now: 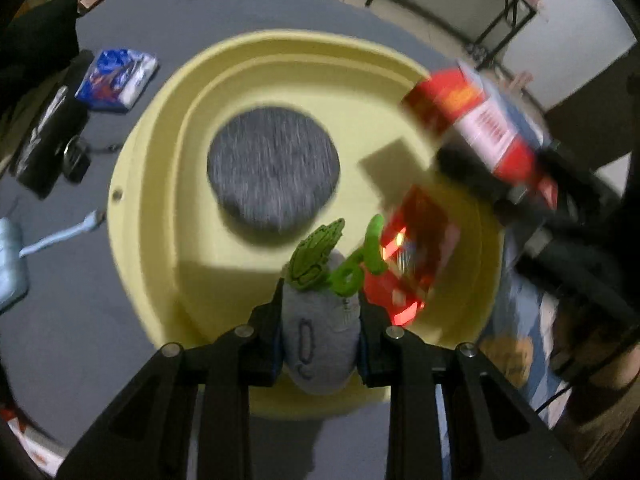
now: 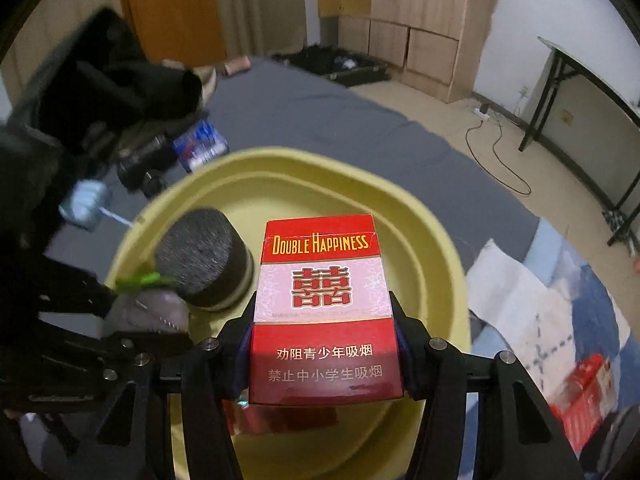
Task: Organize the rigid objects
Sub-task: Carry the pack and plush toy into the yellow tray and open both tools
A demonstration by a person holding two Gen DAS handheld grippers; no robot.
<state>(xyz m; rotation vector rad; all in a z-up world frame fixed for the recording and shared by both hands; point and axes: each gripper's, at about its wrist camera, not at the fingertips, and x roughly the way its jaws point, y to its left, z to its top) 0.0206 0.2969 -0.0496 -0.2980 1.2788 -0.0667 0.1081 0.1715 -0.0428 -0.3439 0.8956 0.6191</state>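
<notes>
From the left wrist view, our left gripper (image 1: 320,320) is clamped on a grey radish-shaped toy (image 1: 320,344) with green leaves, held over the near rim of the yellow basin (image 1: 160,128). Inside the basin sits a round grey felt-topped container (image 1: 274,174) near the middle, and a red box (image 1: 412,256) lies against the right wall. The cigarette pack (image 1: 476,120) comes in blurred over the basin's right rim, carried by the other tool. Off the basin's left edge, on the grey sheet (image 1: 224,12), lie a blue snack packet (image 1: 116,80) and a pale blue brush (image 1: 24,256) (neither is touched yet).

From the right wrist view, our right gripper (image 2: 324,344) pinches a red-and-white Double Happiness cigarette pack (image 2: 324,312) by its sides, upright, above the basin's (image 2: 440,248) near half. The grey-topped container (image 2: 200,256) stands toward the basin's left wall, and the toy (image 2: 148,308) in the left tool hangs just beside it.

We judge that both items are at the drop-in step. The next move calls for lowering each over bare basin floor, clear of the container and the red box, then parting the fingers; the two tools are close, so we should keep them from colliding.
</notes>
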